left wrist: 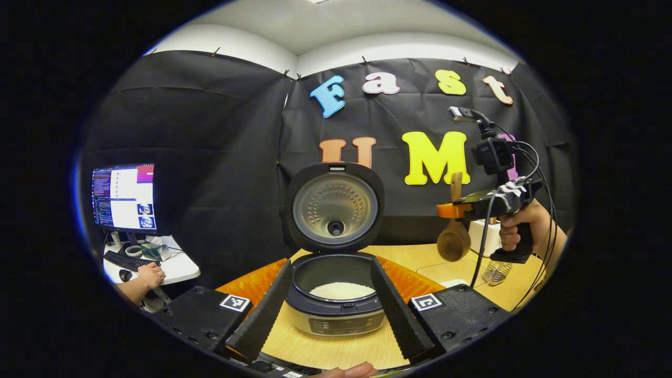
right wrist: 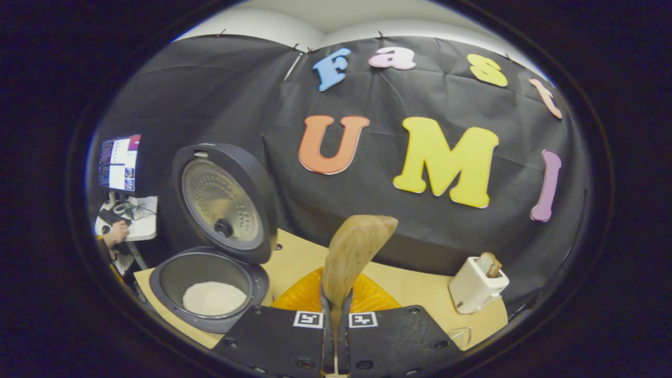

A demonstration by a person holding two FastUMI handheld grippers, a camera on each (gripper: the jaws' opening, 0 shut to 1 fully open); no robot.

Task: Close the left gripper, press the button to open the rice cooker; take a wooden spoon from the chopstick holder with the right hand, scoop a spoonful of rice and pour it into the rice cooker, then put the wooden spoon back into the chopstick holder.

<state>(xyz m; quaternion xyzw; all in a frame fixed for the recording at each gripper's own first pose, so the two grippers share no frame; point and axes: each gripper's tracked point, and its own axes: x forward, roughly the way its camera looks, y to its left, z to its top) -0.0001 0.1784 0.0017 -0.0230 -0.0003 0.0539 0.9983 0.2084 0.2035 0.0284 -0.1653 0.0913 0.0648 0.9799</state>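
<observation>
1. In the right gripper view, the right gripper has its 2 fingers drawn in narrow, both pressing on the handle of the wooden spoon, whose bowl stands up ahead of the fingertips.
2. In the left gripper view, that gripper hangs in the air to the right of the rice cooker, held by a hand, with the spoon's bowl hanging below it.
3. The left gripper has its fingers spread wide, 1 on each side of the cooker's front, gripping nothing.
4. The cooker's lid stands upright and open; white rice lies in the inner pot.
5. The white chopstick holder sits on the table, right of the spoon and well apart from the cooker.
</observation>
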